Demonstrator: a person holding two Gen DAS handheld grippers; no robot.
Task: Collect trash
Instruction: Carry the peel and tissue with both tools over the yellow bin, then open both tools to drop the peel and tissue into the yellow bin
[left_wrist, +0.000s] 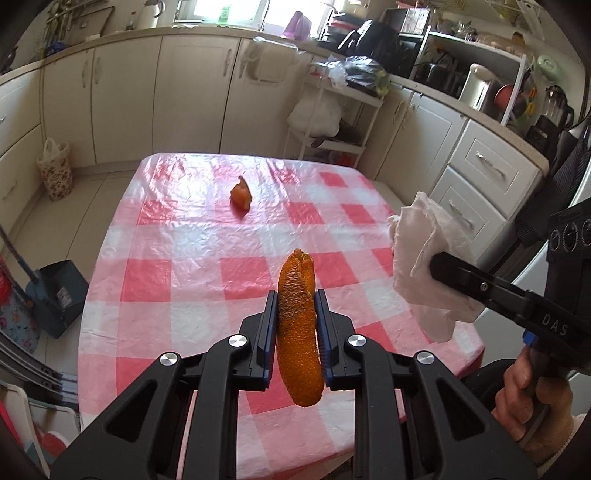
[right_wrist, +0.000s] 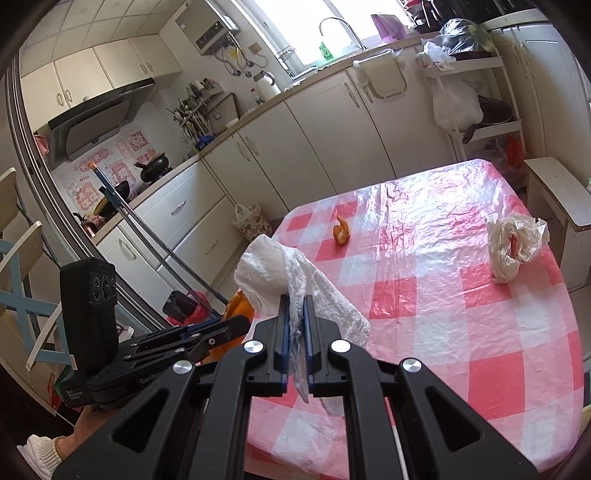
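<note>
Orange and pebbled, a long strip of orange peel (left_wrist: 300, 325) stands pinched between the blue pads of the left gripper (left_wrist: 295, 301), its upper end rising past the fingertips and its lower end hanging below them, clear of the table. Just to the right in the left wrist view, the right gripper (left_wrist: 441, 266) reaches in from the side with a crumpled white paper towel (left_wrist: 424, 258) clamped in its narrow jaws; the person's right hand (left_wrist: 524, 402) wraps the handle beneath it. From the right wrist view the same towel (right_wrist: 280, 273) billows up over the fingertips of the right gripper (right_wrist: 296, 301) and a thin tail of it trails down between the pads, which press nearly together on it. Both grippers are held above the near edge of a table covered in a glossy pink-and-white checked tablecloth (left_wrist: 192, 236). Farther out on the cloth, near the middle of the table, lies a small curled piece of orange peel (left_wrist: 241, 195), well apart from both grippers. Toward the right side of the table, seen only from the right wrist view, sits a crumpled white plastic bag (right_wrist: 513, 243) with something red inside. Beyond the table run cream kitchen cabinets (left_wrist: 192, 88), and a floral bag (left_wrist: 55, 168) stands on the floor against them.
</note>
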